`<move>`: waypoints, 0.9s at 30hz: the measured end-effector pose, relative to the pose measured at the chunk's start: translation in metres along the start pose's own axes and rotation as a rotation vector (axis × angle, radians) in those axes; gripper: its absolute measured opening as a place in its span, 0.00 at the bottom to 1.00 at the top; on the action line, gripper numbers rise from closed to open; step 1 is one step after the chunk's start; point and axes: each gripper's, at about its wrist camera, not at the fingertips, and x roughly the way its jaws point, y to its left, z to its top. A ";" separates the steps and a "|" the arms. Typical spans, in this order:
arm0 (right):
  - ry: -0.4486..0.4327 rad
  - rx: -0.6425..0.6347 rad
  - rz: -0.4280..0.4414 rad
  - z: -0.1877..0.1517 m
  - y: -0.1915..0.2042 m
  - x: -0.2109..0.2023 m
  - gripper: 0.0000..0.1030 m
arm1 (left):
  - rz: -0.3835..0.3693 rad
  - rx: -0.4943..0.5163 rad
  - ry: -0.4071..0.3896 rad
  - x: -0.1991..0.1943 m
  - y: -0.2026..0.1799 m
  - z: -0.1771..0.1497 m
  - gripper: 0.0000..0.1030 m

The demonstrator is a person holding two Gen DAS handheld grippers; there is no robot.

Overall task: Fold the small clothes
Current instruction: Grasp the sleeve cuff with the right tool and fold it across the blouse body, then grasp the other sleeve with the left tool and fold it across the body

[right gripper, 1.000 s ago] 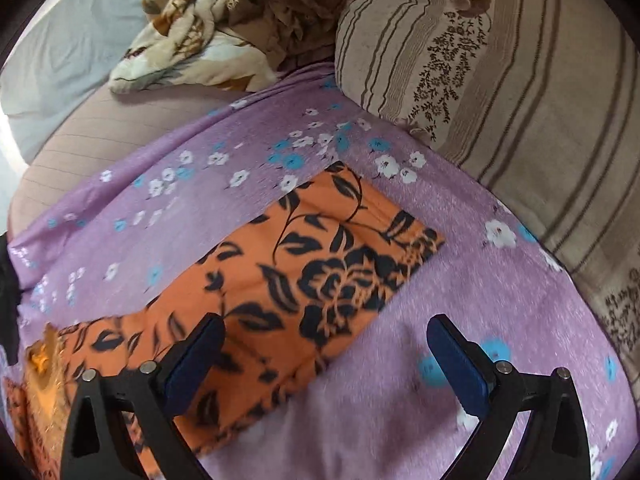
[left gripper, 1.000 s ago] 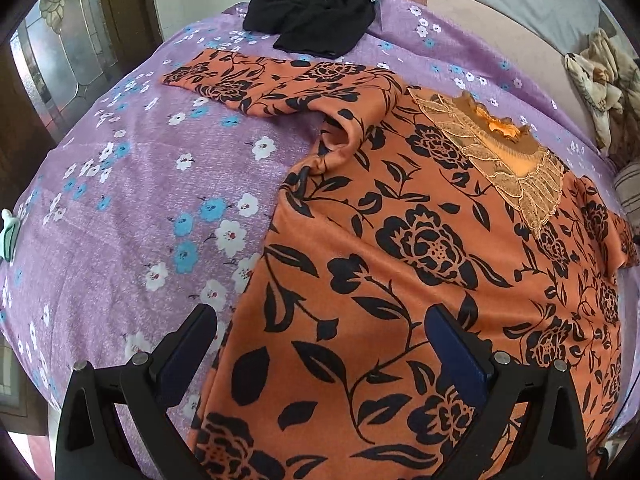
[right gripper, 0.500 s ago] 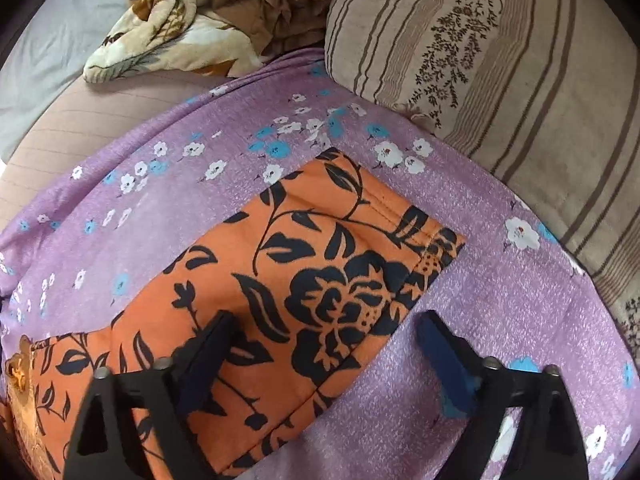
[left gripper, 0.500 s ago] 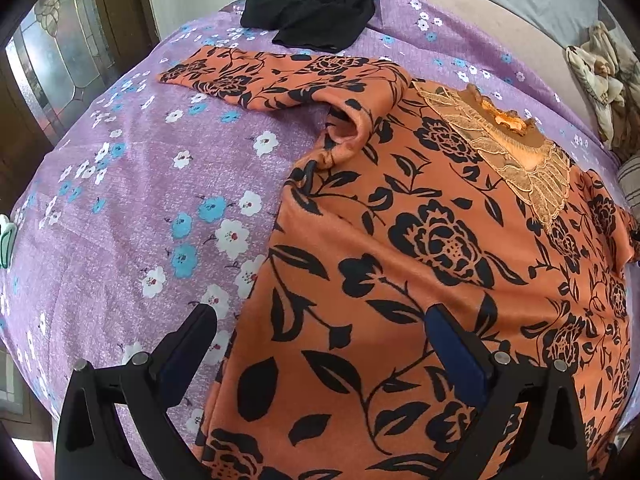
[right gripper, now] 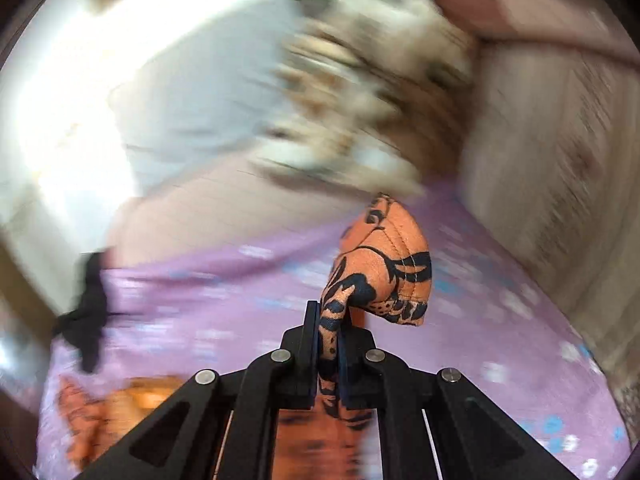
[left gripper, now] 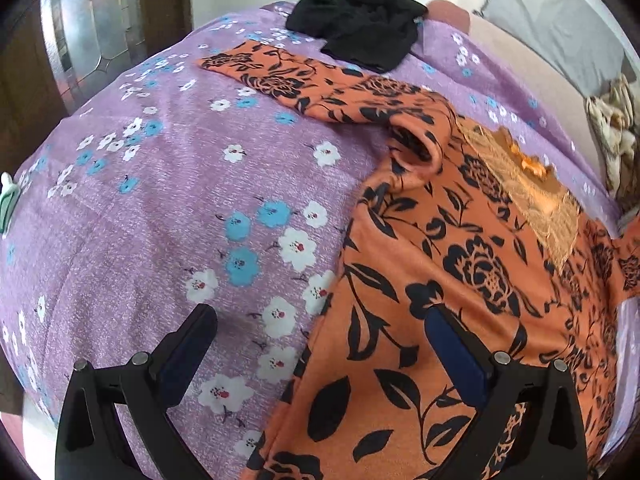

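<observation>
Orange floral top [left gripper: 460, 280] on purple bedsheet [left gripper: 180, 200] — black garment [left gripper: 360, 28] beyond, striped pillow [right gripper: 560, 160].

No readable text anywhere (only floral prints).

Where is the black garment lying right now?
In the left wrist view the black garment lies bunched at the bed's far edge, just beyond the orange top's outstretched sleeve.
</observation>
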 end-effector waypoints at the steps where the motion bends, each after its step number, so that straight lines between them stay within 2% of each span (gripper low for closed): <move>1: -0.014 -0.022 0.045 -0.002 0.026 -0.007 0.07 | -0.006 -0.009 -0.004 -0.001 0.001 0.001 1.00; 3: -0.026 -0.053 0.163 -0.014 0.090 -0.018 0.07 | -0.024 -0.035 -0.011 -0.002 0.005 0.002 1.00; 5: -0.011 -0.078 0.246 -0.038 0.146 -0.017 0.07 | -0.044 -0.066 -0.019 -0.004 0.010 0.002 1.00; 7: 0.057 -0.072 0.317 -0.070 0.189 0.000 0.09 | -0.069 -0.100 -0.020 -0.005 0.016 0.002 1.00; 8: 0.126 -0.050 0.348 -0.091 0.206 0.018 0.11 | -0.079 -0.114 -0.019 -0.005 0.018 0.003 1.00; 9: 0.183 -0.042 0.368 -0.107 0.215 0.031 0.25 | -0.090 -0.131 -0.020 -0.005 0.021 0.003 1.00; 10: 0.290 -0.043 0.374 -0.142 0.231 0.058 0.38 | -0.097 -0.145 -0.021 -0.005 0.022 0.003 1.00; 11: 0.365 -0.042 0.359 -0.171 0.237 0.077 0.76 | -0.105 -0.157 -0.019 -0.005 0.024 0.003 1.00; 12: 0.458 -0.032 0.337 -0.198 0.237 0.098 0.84 | -0.109 -0.160 -0.019 -0.005 0.024 0.003 1.00; 13: 0.573 -0.017 0.326 -0.224 0.235 0.115 0.84 | -0.113 -0.161 -0.019 -0.005 0.024 0.003 1.00; 14: 0.635 0.001 0.328 -0.239 0.233 0.123 0.84 | -0.115 -0.160 -0.017 -0.005 0.025 0.002 1.00; 15: 0.570 -0.012 0.336 -0.242 0.231 0.112 0.83 | -0.118 -0.161 -0.016 -0.006 0.025 0.002 1.00; 18: 0.518 -0.025 0.369 -0.220 0.231 0.093 0.83 | -0.123 -0.179 -0.022 -0.007 0.025 0.001 1.00; 21: 0.438 -0.033 0.356 -0.195 0.224 0.080 0.83 | -0.125 -0.172 -0.032 -0.007 0.019 -0.001 1.00; 22: 0.414 -0.014 0.346 -0.189 0.219 0.080 0.84 | -0.117 -0.152 -0.032 -0.006 0.016 -0.002 1.00; 23: 0.417 -0.001 0.339 -0.186 0.214 0.085 0.89 | -0.111 -0.137 -0.030 -0.005 0.014 -0.001 1.00; 24: 0.436 0.014 0.329 -0.191 0.212 0.093 0.95 | -0.107 -0.126 -0.030 -0.004 0.013 -0.001 1.00; 25: 0.509 0.019 0.310 -0.205 0.206 0.110 0.95 | -0.104 -0.122 -0.029 -0.003 0.013 -0.001 1.00; 26: 0.661 0.032 0.269 -0.226 0.199 0.134 0.95 | -0.103 -0.120 -0.028 -0.002 0.013 -0.001 1.00; 27: 0.645 0.016 0.289 -0.230 0.199 0.134 0.94 | -0.099 -0.112 -0.025 -0.001 0.013 -0.002 1.00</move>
